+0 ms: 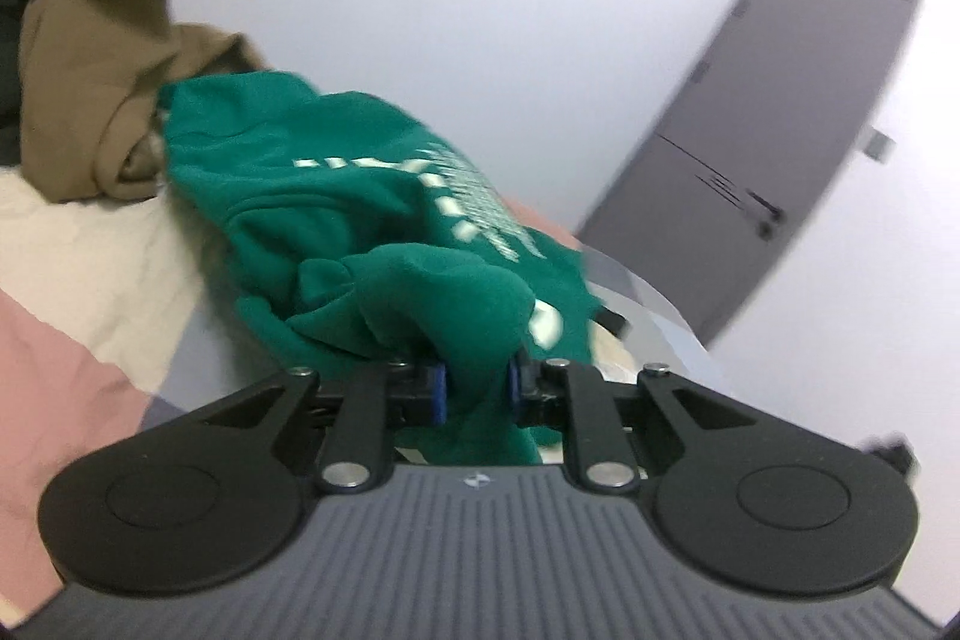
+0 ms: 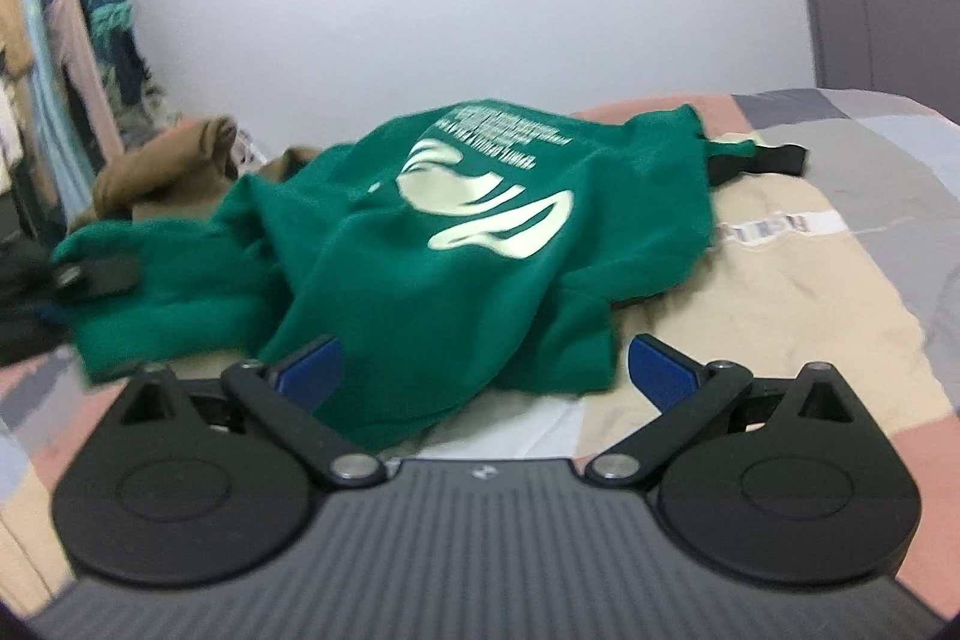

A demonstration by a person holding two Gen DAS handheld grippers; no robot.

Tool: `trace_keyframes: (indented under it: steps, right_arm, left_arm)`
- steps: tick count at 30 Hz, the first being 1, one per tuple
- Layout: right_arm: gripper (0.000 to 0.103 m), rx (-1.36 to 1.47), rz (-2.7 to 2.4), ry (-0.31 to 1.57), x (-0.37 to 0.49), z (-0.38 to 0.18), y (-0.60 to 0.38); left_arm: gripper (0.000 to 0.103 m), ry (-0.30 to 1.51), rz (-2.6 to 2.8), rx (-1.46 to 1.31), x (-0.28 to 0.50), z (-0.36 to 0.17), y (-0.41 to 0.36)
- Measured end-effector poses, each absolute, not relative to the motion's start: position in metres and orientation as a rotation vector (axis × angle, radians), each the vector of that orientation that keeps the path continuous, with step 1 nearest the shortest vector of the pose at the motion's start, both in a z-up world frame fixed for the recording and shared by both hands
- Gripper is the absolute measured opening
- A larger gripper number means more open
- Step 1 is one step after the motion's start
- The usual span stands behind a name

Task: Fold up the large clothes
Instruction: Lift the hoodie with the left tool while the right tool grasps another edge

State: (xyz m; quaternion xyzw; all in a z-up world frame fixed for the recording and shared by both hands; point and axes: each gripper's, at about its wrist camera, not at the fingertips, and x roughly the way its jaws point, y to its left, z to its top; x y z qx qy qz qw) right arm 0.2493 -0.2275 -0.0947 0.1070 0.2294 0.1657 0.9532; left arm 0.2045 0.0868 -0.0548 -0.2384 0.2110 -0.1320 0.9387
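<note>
A large green sweatshirt [image 1: 336,196] with a pale printed logo lies crumpled on the bed. My left gripper [image 1: 474,391] is shut on a bunched fold of it, green cloth squeezed between the blue pads and lifted off the cover. In the right wrist view the sweatshirt [image 2: 456,268] spreads across the middle with the logo facing up. My right gripper [image 2: 483,346] stands open and low over the bed, and the near edge of the sweatshirt lies between its blue fingers [image 2: 660,370] without being pinched. The left gripper [image 2: 90,277] shows at the left edge, holding the cloth.
A brown garment [image 2: 156,166] is heaped behind the sweatshirt, also seen as the brown garment [image 1: 90,70] at far left. The bed has a patchwork cover [image 2: 810,250]. A black strap [image 2: 774,157] lies at the far side. Hanging clothes [image 2: 60,70] line the left wall; a grey door [image 1: 780,148] stands right.
</note>
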Motion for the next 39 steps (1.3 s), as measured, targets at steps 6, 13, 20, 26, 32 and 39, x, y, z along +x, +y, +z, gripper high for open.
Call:
trace_keyframes:
  steps: [6,13,20,26,32,39]
  right_arm:
    - [0.103,0.265,0.292,0.431,0.233,-0.077,-0.248]
    - [0.103,0.287,0.268,0.383,0.217,-0.064,-0.263]
    - [0.103,0.373,0.305,0.469,0.228,-0.071,-0.269]
    - [0.103,0.451,0.332,0.597,0.248,-0.1,-0.263]
    - [0.103,0.617,0.33,0.672,0.277,-0.128,-0.267]
    - [0.1,0.755,0.421,0.789,0.308,-0.163,-0.255]
  left_arm:
    - [0.02,0.396,-0.409,-0.488,0.148,-0.027,0.063]
    - [0.019,0.422,-0.499,-0.478,0.089,-0.017,0.04]
    - [0.021,0.565,-0.422,-0.405,0.08,-0.031,0.042]
    - [0.071,0.709,-0.312,-0.403,0.084,-0.034,0.054]
    - [0.087,0.75,-0.288,-0.457,0.079,-0.031,0.084]
    - [0.089,0.779,-0.151,-0.561,0.118,-0.057,0.109]
